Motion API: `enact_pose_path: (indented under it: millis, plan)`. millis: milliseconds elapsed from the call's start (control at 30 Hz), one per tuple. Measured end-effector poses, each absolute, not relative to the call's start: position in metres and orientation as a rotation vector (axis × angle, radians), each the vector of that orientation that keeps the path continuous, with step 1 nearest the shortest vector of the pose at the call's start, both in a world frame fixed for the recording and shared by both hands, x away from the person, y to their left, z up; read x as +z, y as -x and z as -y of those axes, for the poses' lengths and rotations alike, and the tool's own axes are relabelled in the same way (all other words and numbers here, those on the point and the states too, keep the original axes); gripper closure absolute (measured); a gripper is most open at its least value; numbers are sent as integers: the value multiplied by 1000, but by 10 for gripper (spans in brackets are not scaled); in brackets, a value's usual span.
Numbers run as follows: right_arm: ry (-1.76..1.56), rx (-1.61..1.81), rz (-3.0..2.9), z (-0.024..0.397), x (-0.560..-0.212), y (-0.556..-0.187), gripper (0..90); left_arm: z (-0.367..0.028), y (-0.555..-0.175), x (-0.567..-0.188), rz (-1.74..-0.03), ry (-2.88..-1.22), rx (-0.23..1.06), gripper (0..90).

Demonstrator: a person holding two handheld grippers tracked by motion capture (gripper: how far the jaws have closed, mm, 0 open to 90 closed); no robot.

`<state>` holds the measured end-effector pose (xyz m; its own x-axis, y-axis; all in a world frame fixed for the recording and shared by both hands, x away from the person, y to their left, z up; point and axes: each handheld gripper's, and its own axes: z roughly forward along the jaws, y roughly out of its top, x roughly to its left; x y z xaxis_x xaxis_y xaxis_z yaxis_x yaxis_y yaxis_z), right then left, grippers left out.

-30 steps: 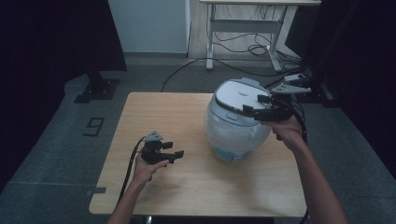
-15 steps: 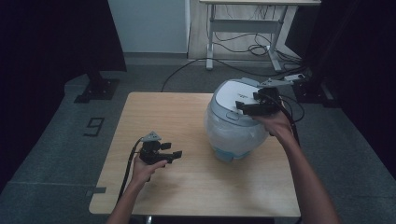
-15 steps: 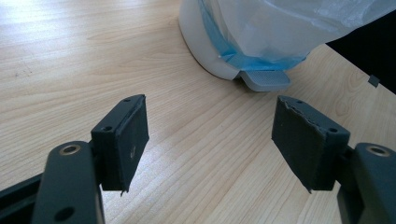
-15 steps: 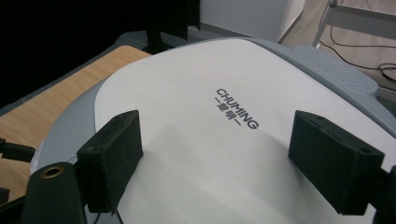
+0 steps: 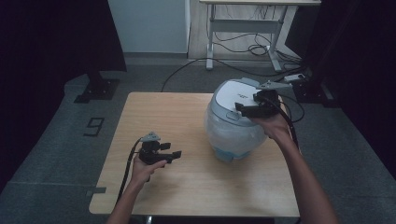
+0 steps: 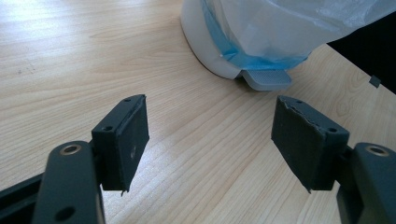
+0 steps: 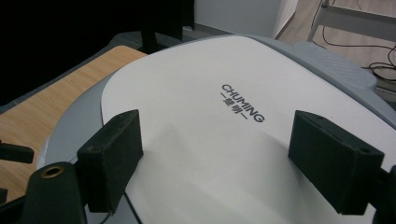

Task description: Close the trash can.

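Black grippers [image 5: 175,154] — square jaws, grey plates, black cables

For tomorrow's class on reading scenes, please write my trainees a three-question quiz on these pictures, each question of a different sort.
1. True or false: the right gripper is clamped on the lid.
2. Which word is printed on the white lid of the bin? A) CHUMING B) PEDAL C) OPEN
3. Fill in: the left gripper is held over the wooden ____, jaws apart.

Key
1. False: its jaws are spread above the lid.
2. A.
3. table.
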<state>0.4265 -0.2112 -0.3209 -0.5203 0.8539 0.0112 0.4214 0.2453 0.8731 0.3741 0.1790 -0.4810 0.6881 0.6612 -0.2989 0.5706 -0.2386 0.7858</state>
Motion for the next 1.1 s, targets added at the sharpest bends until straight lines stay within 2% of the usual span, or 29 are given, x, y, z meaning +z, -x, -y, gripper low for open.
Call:
enact_pose_path:
  millis: [433, 633, 833, 1100]
  plan:
    - [-1130, 1178, -2052, 208, -324, -422, 173, -179, -374, -481, -961, -1921, 115, 274]
    - [-1103, 1295, -2030, 217, -328, -418, 196, -181, -377, -486, -971, -1932, 114, 274]
    - [-1061, 1367, -2009, 229, -332, -402, 194, -183, -379, -489, -985, -1928, 117, 274]
    - [-1030, 1449, -1961, 251, -340, -363, 189, -182, -375, -488, -976, -1923, 123, 274]
